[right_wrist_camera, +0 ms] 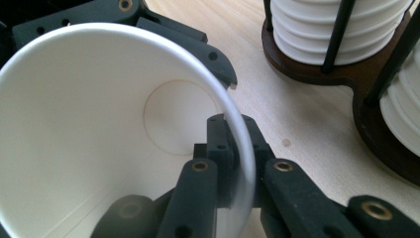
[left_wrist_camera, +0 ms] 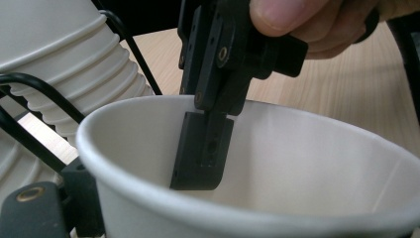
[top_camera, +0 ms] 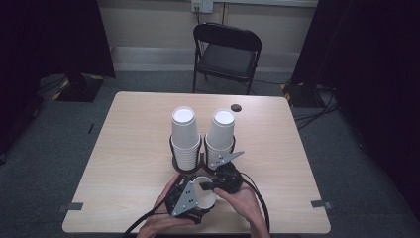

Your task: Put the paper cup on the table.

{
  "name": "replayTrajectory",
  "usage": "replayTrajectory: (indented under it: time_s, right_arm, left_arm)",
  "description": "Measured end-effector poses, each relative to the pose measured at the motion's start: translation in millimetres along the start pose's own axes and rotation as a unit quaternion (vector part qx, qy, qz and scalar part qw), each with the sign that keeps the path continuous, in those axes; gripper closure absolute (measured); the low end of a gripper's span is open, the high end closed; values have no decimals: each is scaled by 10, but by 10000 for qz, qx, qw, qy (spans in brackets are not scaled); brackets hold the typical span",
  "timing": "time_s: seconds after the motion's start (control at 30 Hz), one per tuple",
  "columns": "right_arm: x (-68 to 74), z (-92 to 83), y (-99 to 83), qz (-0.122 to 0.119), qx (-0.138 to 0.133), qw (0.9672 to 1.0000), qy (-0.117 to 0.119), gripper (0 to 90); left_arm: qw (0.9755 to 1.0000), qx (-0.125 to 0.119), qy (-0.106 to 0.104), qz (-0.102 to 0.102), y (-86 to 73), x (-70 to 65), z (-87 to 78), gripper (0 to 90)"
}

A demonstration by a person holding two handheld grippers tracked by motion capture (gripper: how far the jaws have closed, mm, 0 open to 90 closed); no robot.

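Left hand-held gripper (top_camera: 194, 194) cradles the paper cup (top_camera: 205, 192) near the bench's (top_camera: 138, 144) front edge, jaws around its outside, contact unclear; right hand-held gripper (top_camera: 205, 186) pinches the cup's rim tight. Behind, two cup stacks (top_camera: 184, 134) in a holder (top_camera: 188, 161). Grey carpet, folding chair (top_camera: 225, 54) beyond the far edge.

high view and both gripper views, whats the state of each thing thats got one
loose paper cup: empty, tilted, off the stacks, between the two claws
right claw: shut on the loose paper cup's rim, one jaw inside, one outside
left claw: jaws around the cup's body; contact cannot be told
left cup stack: upright in the holder
right cup stack: upright in the holder
folding chair: unfolded, empty
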State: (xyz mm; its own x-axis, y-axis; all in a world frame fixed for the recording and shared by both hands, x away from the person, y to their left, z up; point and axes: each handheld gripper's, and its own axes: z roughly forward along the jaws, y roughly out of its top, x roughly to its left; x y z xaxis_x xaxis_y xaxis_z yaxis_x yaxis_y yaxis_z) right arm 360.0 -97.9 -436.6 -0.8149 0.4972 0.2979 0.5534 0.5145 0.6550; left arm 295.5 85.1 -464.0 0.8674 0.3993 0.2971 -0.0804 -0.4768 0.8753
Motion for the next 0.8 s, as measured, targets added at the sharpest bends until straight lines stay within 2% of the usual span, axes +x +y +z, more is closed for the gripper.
replayTrajectory:
  time_s: [0.07,0.1,0.13,0.23,0.3,0.33,0.37,0.4,0.5,0.53,0.6,0.7,0.8]
  right_arm:
    - [16,1,1,22,-59,10000,-40,854]
    - [31,-1,-1,18,-134,9998,-122,799]
    - [33,-4,-4,15,-157,9998,-152,799]
    - [38,-20,-10,45,-292,9995,-128,745]
    - [38,-27,-12,44,-346,9993,-133,719]
    - [39,-36,-15,62,-428,9989,-164,693]
    - [38,-45,-19,70,-521,9985,-169,680]
    - [47,-69,-32,44,-746,9967,-302,635]
    - [57,-105,-55,42,-1035,9936,-440,583]
    - [60,-118,-67,29,-1155,9922,-473,572]
    - [65,-136,-80,46,-1255,9909,-484,557]
    - [71,-178,-123,-9,-1556,9865,-515,508]
    - [74,-200,-165,-18,-1752,9833,-500,469]
  left_arm:
    - [9999,-25,8,-98,-5,12,-13,93]
    - [9998,-22,60,-179,-16,25,-33,94]
    - [9998,-22,60,-179,-16,25,-33,94]
    - [9992,-98,67,-393,-50,61,-49,96]
    - [9992,-45,72,-378,-54,80,-52,97]
    - [9988,-66,69,-480,-58,92,-51,98]
    - [9977,-187,66,-641,-60,96,-51,98]
    - [9963,-297,83,-798,-59,112,-61,98]
    - [9962,-296,121,-811,-54,138,-84,98]
    - [9953,-333,163,-899,-58,141,-86,98]
    - [9951,-332,170,-920,-63,145,-89,99]
    - [9932,-383,82,-1092,-81,154,-88,99]
    - [9924,-370,110,-1168,-96,151,-98,99]
